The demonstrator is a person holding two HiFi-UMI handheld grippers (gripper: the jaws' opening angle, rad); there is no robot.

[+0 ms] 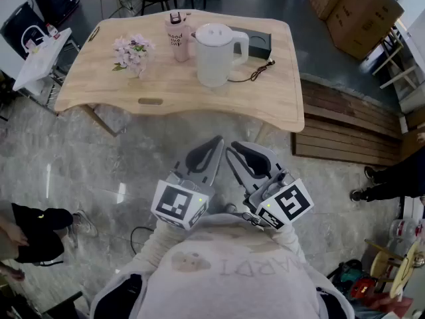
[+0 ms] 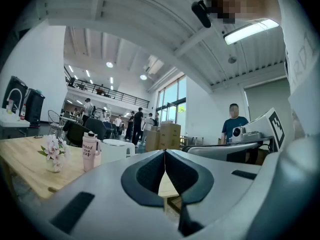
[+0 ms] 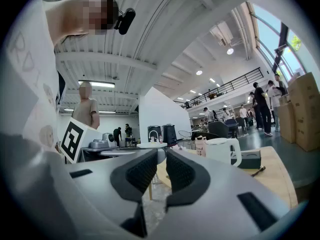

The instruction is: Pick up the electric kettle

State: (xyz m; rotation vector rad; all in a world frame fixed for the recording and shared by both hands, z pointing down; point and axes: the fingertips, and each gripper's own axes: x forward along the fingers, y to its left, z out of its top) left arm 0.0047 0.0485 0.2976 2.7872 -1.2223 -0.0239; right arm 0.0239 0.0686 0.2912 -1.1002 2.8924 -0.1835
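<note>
White electric kettle (image 1: pixel 214 53) upright on light wooden tabletop (image 1: pixel 172 88), toward far edge, right of centre. Plain white body, roughly cylindrical, slightly wider at bottom. White lid on, flat and round. Big looped white handle on right side in head view, small spout lip at upper left. Thin black cable (image 1: pixel 255 72) from near kettle's foot off to right, toward black box (image 1: pixel 259 44) just behind. Possibly on a separate power base, but too small to tell from here. Pink tumbler (image 1: pixel 176 37) with dark lid just beside kettle on its left, contact or gap unclear. Small bunch of pale pink flowers (image 1: pixel 133 53) further left, apart from both. Left tongs (image 1: pixel 219 140) closed, tips pressed together, nothing between. Right tongs (image 1: pixel 230 149) closed too, pads close together, nothing between. Both held level near person's chest, side by side, tips angled toward each other, over grey stone floor (image 1: pixel 99 158). Well short of tabletop, well apart from kettle. Kettle untouched, visible ahead in both gripper views beyond jaw tips. Cardboard boxes (image 1: pixel 362 12) on floor at far right.
</note>
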